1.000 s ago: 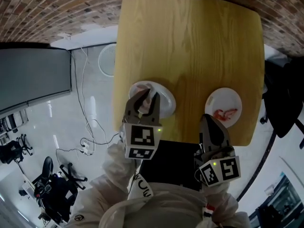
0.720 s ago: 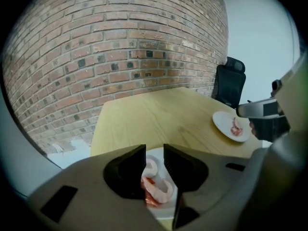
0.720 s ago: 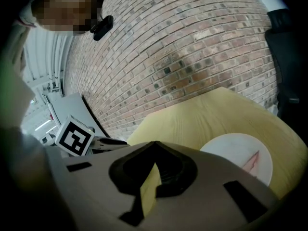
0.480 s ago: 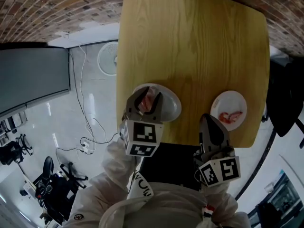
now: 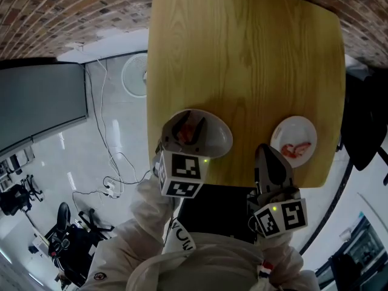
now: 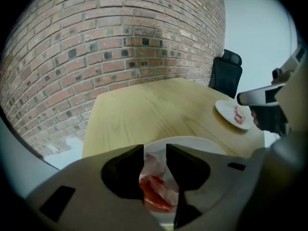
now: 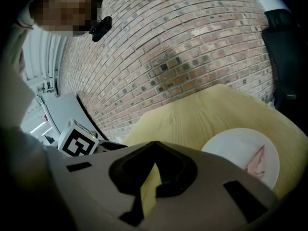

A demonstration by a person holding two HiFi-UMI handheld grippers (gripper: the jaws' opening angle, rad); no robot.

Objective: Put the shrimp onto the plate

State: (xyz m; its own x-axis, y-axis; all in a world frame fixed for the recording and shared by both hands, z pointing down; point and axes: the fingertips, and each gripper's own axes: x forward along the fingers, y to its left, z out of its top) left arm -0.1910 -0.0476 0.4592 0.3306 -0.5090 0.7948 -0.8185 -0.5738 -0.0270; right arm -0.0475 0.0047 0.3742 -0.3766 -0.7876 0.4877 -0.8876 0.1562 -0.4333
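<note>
Left gripper (image 6: 155, 148): fingers spread, having just been opening. The shrimp (image 6: 156, 194) lies between them on the near-left plate (image 6: 192, 141); the pads are not pressing it. Its long axis runs along the gap between the fingers, red end toward the gripper, paler end toward the plate's far rim.

Right gripper (image 7: 154, 146): fingers pressed together at the tips, nothing between them. It hangs at the worktop's (image 5: 242, 53) near edge. Just beyond it, a second plate (image 5: 291, 129) bears another shrimp (image 5: 295, 148).

Markings: black-and-white square patterns on both gripper cubes. Print on the sleeve is too small to read.

Clearances: the left plate sits close to the worktop's left edge, the second plate close to the right edge. Plain wood runs beyond both to the far edge.
</note>
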